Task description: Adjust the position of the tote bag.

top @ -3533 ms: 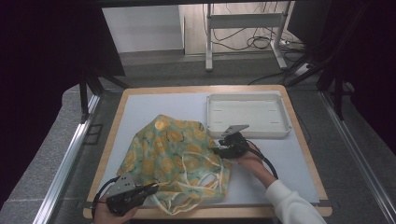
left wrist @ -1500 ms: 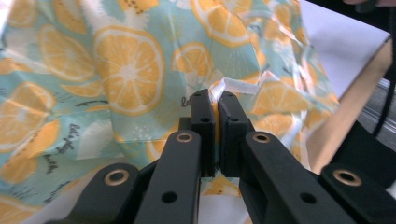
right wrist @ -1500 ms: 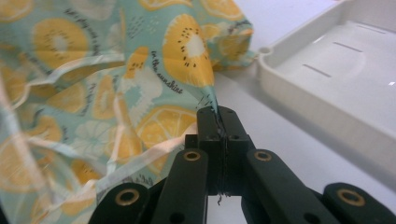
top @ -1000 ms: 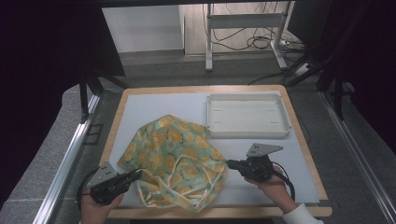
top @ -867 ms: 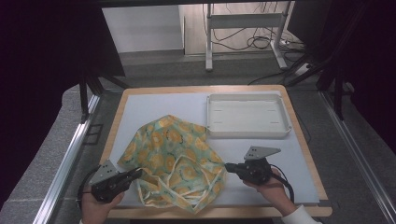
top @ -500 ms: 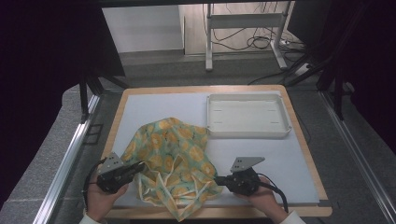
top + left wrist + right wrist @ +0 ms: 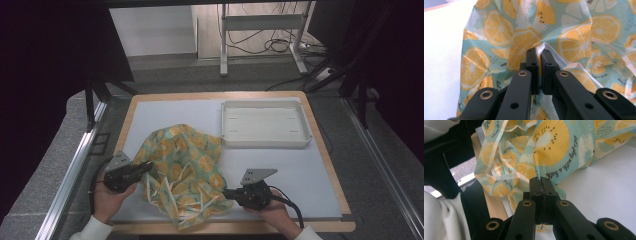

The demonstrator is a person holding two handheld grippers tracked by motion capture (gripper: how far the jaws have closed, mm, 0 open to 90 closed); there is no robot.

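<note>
1. we hold the left gripper (image 7: pixel 148 167) at the near left of the table (image 7: pixel 280 175), its jaws pressed together on a fold of the orange-slice cloth (image 7: pixel 187 172).
2. in the left gripper view the two black jaws of the left gripper (image 7: pixel 539 58) nip a pale hem of the cloth (image 7: pixel 574 32) between them, with the printed fabric spreading beyond and to both sides.
3. we hold the right gripper (image 7: pixel 226 192) near the front edge, right of the cloth, its jaws clamped on the cloth's near right edge.
4. in the right gripper view the jaws of the right gripper (image 7: pixel 541 185) pinch the cloth (image 7: pixel 554 145) just below a line of printed script, a thin dark sliver of fabric caught between the pads.
5. the cloth lies bunched on the pale table surface, left of centre and toward the front; its lower tip hangs just past the wooden front rim, and loose white-edged strips (image 7: pixel 167 192) tangle in its near part.
6. the cloth sits between our two grippers, its upper part rounded and puffed.
7. a white tray (image 7: pixel 305 140) rests at the far right of the table, apart from the cloth, just beyond its upper right edge.
8. our left hand (image 7: pixel 107 197) and right hand (image 7: pixel 272 212) come in from the bottom edge, each with a light sleeve at the wrist.
9. a black cable (image 7: pixel 292 207) loops from the right gripper toward the front edge.
</note>
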